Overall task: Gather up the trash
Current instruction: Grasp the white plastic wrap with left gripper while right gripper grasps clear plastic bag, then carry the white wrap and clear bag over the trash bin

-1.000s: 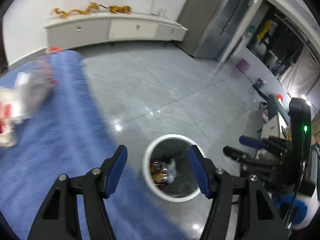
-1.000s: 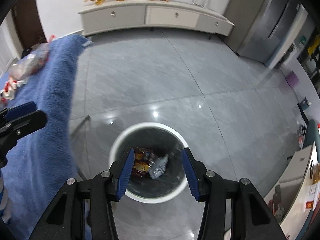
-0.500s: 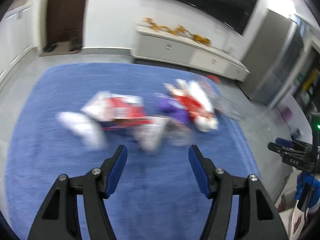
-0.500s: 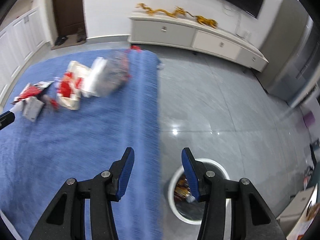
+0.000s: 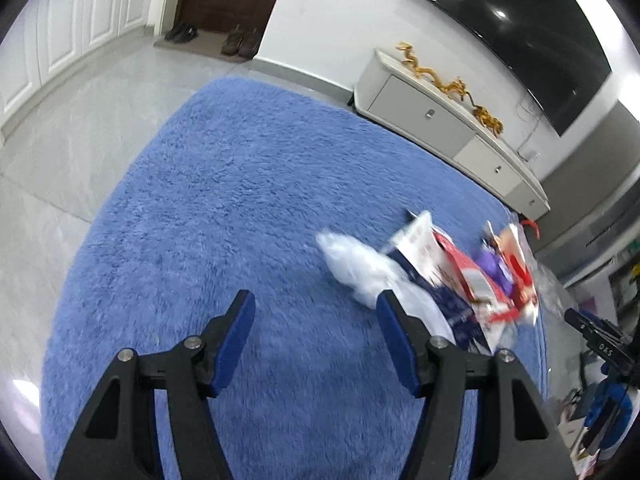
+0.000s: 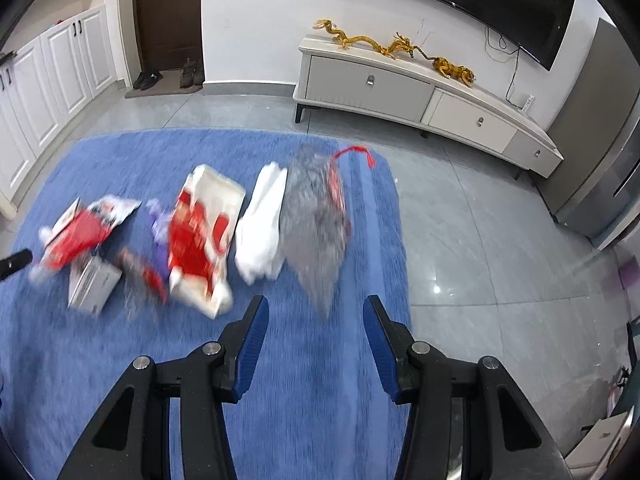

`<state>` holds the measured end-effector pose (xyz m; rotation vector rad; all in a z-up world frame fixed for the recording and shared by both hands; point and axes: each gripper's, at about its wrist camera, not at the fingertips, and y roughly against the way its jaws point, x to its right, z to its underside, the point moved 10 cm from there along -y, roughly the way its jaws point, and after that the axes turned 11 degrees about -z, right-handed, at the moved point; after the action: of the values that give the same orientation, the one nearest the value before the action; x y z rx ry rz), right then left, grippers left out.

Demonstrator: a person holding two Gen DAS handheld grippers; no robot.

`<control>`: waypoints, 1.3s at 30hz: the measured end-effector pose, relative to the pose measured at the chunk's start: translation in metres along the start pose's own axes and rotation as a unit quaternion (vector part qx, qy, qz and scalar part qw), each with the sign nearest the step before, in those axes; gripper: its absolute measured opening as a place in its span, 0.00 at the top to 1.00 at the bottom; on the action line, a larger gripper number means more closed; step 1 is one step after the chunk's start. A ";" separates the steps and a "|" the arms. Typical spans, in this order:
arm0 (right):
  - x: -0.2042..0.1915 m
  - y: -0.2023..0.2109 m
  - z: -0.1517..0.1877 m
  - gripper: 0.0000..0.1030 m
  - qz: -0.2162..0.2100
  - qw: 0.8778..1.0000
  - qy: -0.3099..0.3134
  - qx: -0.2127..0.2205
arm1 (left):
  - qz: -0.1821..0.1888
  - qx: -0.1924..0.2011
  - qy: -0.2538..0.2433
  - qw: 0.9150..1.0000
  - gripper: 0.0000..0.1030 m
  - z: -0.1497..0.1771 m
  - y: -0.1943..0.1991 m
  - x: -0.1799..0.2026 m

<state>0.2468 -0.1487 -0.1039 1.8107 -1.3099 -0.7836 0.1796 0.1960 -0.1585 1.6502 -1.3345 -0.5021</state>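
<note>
Several pieces of trash lie on a blue rug [image 6: 320,360]: a clear crinkled plastic bag [image 6: 316,216] with a red string, a white bag [image 6: 262,224], a red and white wrapper [image 6: 200,232], a grey box [image 6: 94,284] and a red packet [image 6: 78,236]. My right gripper [image 6: 316,312] is open and empty, just in front of the clear bag. My left gripper [image 5: 316,308] is open and empty over the rug [image 5: 240,220], with a white bag [image 5: 356,264] and red and white wrappers [image 5: 460,268] to its right. The bin is out of view.
A low white TV cabinet [image 6: 420,92] with gold dragon figures stands against the far wall under a TV. Grey tiled floor [image 6: 500,240] lies right of the rug. White cupboards [image 6: 52,76] and a dark door with shoes are at the left.
Both grippers have swung away from the white bin on the floor to the rug. The trash pile has come into view in front of them. Both stay open and empty.
</note>
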 end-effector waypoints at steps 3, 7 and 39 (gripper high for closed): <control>0.009 -0.020 -0.020 0.55 -0.004 1.000 -0.013 0.001 | 0.011 -0.009 0.021 1.000 0.43 -0.011 -0.012 -0.002; 0.023 -0.044 -0.036 0.55 -0.003 1.000 -0.025 -0.006 | 0.016 -0.020 0.031 0.999 0.50 -0.019 -0.028 0.001; -0.018 -0.042 -0.012 0.87 0.043 0.993 0.102 -0.050 | 0.037 0.018 0.012 0.999 0.97 -0.002 0.014 -0.001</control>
<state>0.2720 -0.1204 -0.1325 1.6950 -1.1872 -0.5905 0.1730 0.1985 -0.1458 1.6238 -1.3896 -0.4164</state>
